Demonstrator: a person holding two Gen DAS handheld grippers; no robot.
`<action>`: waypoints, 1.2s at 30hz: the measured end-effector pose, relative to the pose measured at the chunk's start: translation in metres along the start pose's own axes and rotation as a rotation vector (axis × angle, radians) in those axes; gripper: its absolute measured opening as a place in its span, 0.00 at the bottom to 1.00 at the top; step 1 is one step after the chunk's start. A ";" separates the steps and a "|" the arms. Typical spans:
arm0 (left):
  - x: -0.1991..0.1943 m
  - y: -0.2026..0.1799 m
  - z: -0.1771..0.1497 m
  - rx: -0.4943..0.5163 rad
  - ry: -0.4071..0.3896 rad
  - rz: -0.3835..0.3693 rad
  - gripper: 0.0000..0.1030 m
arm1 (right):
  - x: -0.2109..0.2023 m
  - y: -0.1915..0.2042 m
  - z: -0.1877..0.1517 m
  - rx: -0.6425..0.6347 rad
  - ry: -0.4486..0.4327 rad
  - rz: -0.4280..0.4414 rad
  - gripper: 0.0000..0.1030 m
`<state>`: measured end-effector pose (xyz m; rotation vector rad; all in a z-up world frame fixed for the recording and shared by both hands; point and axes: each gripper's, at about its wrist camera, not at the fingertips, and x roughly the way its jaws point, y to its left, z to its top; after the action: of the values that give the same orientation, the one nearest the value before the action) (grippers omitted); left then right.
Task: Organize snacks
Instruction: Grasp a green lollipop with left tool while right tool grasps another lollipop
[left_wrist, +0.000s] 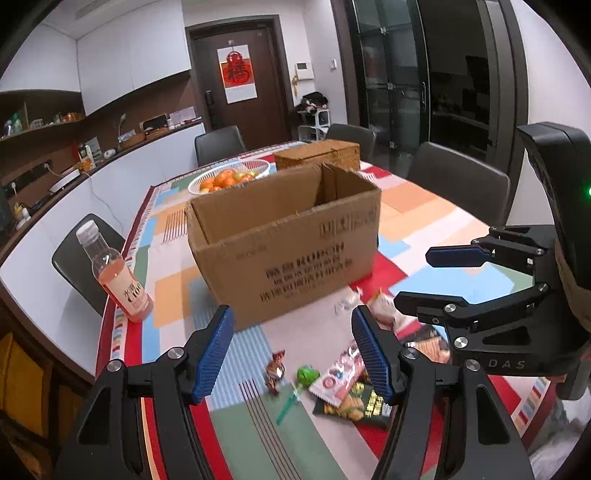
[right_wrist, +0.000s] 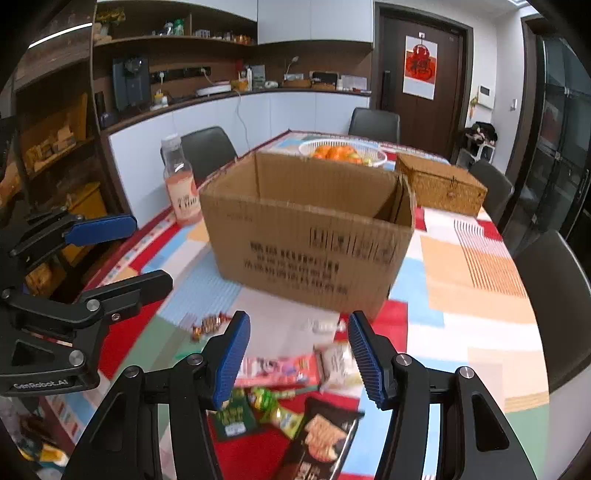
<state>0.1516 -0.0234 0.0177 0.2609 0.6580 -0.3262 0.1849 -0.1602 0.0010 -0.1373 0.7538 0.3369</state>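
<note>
Snack packets (left_wrist: 343, 384) lie before the cardboard box (left_wrist: 288, 240) — bottle (left_wrist: 118, 273) left, fruit basket (left_wrist: 232, 175) behind.

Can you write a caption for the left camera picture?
Open left gripper above snacks before an open cardboard box.

snack packets (right_wrist: 295, 369) blurred, box interior (left_wrist: 258, 210) hidden

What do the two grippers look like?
Each gripper is black with silver bolts and two fingers lined with ribbed blue pads. The left gripper has GenRobot.AI printed on it. The right gripper shows "DAS" lettering and a green light.
</note>
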 end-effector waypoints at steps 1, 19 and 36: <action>0.001 -0.001 -0.003 0.002 0.004 -0.003 0.63 | 0.000 0.001 -0.005 0.003 0.012 0.004 0.54; 0.061 0.009 -0.055 0.016 0.184 -0.102 0.63 | 0.056 0.025 -0.052 0.001 0.233 0.047 0.54; 0.115 0.015 -0.054 -0.041 0.279 -0.181 0.42 | 0.085 0.019 -0.063 0.076 0.305 0.088 0.37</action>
<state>0.2133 -0.0155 -0.0946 0.2093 0.9658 -0.4534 0.1951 -0.1359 -0.1038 -0.0849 1.0758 0.3751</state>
